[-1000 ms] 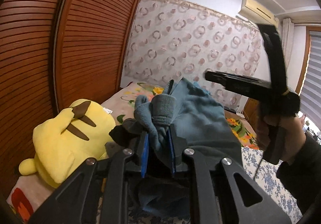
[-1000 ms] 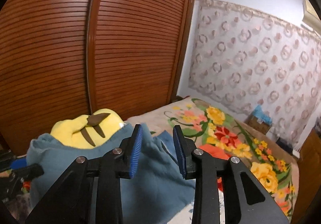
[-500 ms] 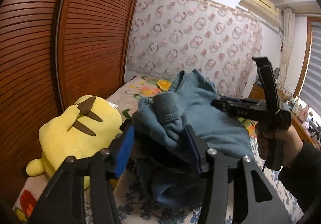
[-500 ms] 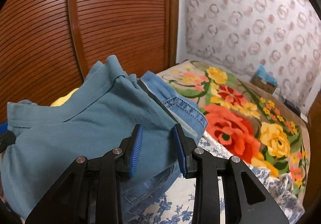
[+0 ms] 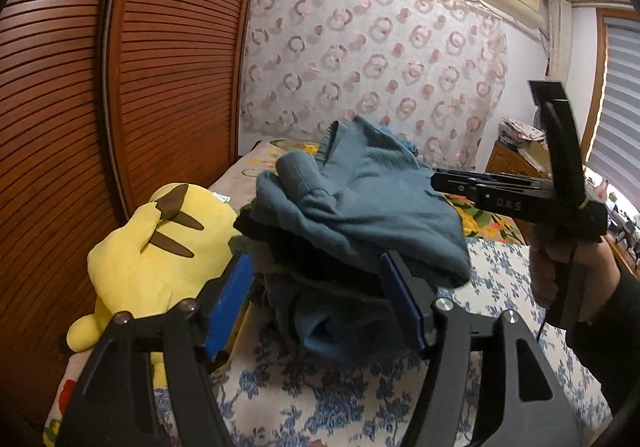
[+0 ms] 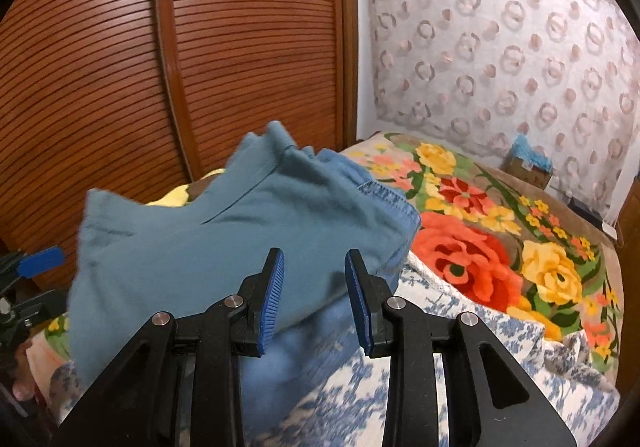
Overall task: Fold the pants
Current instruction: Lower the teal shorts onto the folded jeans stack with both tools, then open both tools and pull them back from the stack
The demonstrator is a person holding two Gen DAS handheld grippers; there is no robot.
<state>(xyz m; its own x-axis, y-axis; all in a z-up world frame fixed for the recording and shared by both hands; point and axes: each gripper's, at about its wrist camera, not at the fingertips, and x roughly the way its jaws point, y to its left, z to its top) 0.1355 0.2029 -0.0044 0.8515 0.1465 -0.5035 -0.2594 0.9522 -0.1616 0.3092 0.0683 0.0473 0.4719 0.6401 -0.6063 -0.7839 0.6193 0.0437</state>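
- The left claw (image 5: pixel 316 299) is spread wide with nothing between its pads, and the right claw (image 6: pixel 314 297) is parted and empty.
- The teal pants (image 5: pixel 360 207) lie bunched on a heap of clothes on the bed (image 5: pixel 496 279); a careless grab could snag the jeans (image 6: pixel 384 199) beneath.
- They might slide onto the yellow plush toy (image 5: pixel 160 247).

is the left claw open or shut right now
Open. The left claw has its blue pads spread wide apart, gripping nothing; the teal pants lie heaped beyond them.
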